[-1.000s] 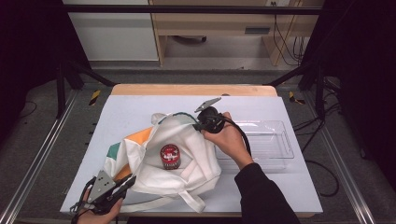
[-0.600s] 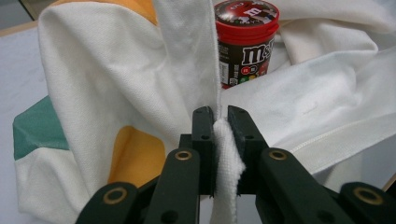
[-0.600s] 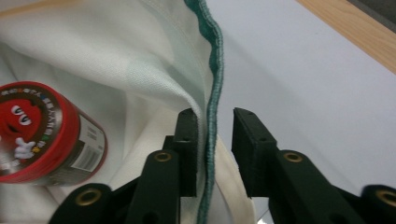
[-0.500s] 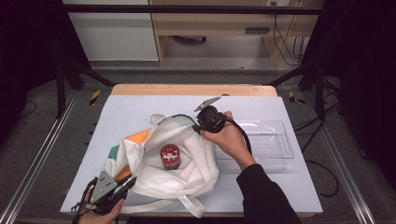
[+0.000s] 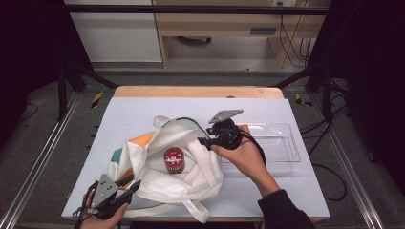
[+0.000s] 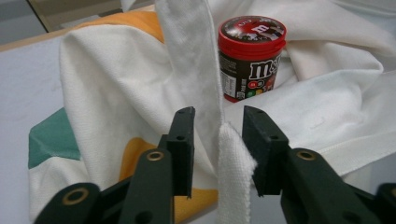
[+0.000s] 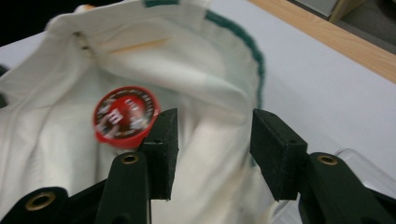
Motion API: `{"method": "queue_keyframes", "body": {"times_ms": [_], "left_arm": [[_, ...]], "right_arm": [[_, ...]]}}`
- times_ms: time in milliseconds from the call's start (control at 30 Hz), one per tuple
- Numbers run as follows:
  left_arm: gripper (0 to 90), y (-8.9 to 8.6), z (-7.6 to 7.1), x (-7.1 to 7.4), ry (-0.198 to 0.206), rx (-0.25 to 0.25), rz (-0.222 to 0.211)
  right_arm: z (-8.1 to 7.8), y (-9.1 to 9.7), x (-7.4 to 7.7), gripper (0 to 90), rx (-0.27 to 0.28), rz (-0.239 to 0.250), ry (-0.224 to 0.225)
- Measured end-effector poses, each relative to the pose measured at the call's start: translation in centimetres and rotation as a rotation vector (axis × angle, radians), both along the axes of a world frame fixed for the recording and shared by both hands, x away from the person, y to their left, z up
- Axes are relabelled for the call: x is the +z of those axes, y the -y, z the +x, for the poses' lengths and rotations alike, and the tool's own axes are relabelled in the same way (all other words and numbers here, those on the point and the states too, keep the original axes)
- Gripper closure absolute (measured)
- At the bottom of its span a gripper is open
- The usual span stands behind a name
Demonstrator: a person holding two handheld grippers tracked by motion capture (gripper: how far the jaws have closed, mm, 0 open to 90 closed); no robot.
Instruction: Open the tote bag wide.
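My left hand-held gripper [image 5: 131,187], low in the left of the high view, has just been opening its jaws, and the white strap [image 6: 231,158] of the tote bag [image 5: 167,167] lies loose between them, unpinched. My right hand-held gripper [image 5: 203,141], mid-frame, has also just been opening, with nothing between its jaws. The bag sprawls across the tabletop [image 5: 143,107], limp and light (best pinched at hem or strap), around a rigid red-lidded candy tub [image 5: 174,159].

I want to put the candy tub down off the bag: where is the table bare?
Bare table runs along the far edge, between the wooden strip and the cloth bag. The clear tray on the right looks empty, with a bare strip in front of it. The middle is crowded: the bag, the tub and both grippers.
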State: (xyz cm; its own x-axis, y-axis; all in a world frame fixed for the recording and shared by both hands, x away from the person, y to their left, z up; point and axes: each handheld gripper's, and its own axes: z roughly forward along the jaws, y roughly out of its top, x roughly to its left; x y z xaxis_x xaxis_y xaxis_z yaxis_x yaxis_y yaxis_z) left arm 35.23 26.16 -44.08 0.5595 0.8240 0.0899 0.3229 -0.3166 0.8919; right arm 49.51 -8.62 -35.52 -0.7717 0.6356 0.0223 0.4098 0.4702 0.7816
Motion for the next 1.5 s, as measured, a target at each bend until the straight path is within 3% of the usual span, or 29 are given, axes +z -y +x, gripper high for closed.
{"method": "queue_keyframes", "body": {"times_ms": [167,367,667,867,1000,1133,1267,1400,1500], "left_arm": [[56.3,0.0,-0.1,0.3,0.024,0.01,-0.013],[54.1,0.0,-0.3,0.4,0.035,0.014,-0.008],[55.0,-0.1,-0.3,0.7,0.037,0.013,-0.004],[54.0,0.2,-0.3,2.0,0.064,0.004,-0.012],[50.4,0.8,1.2,3.5,0.069,0.001,0.022],[46.0,2.3,3.4,5.1,0.061,-0.022,0.061],[42.6,4.1,6.0,5.9,0.045,-0.032,0.152],[42.9,4.8,7.7,6.0,0.028,-0.026,0.171],[47.1,4.6,8.9,5.7,-0.008,-0.012,0.184]], "right_arm": [[-3.3,-0.7,-0.3,52.4,0.045,0.024,0.014],[-6.2,-2.6,-2.9,55.1,0.098,0.001,-0.012],[-7.1,-5.9,-6.1,58.1,0.15,-0.06,-0.08],[-7.6,-7.2,-7.8,62.4,0.166,-0.112,-0.113],[-7.6,-7.5,-8.6,72.5,0.173,-0.135,-0.107],[-7.5,-7.2,-8.6,87.3,0.179,-0.121,-0.091],[-7.7,-7.2,-8.4,88.9,0.192,-0.13,-0.064],[-8.1,-7.1,-8.0,89.3,0.208,-0.131,-0.036],[-8.1,-7.0,-7.6,89.6,0.216,-0.123,-0.03]]}}
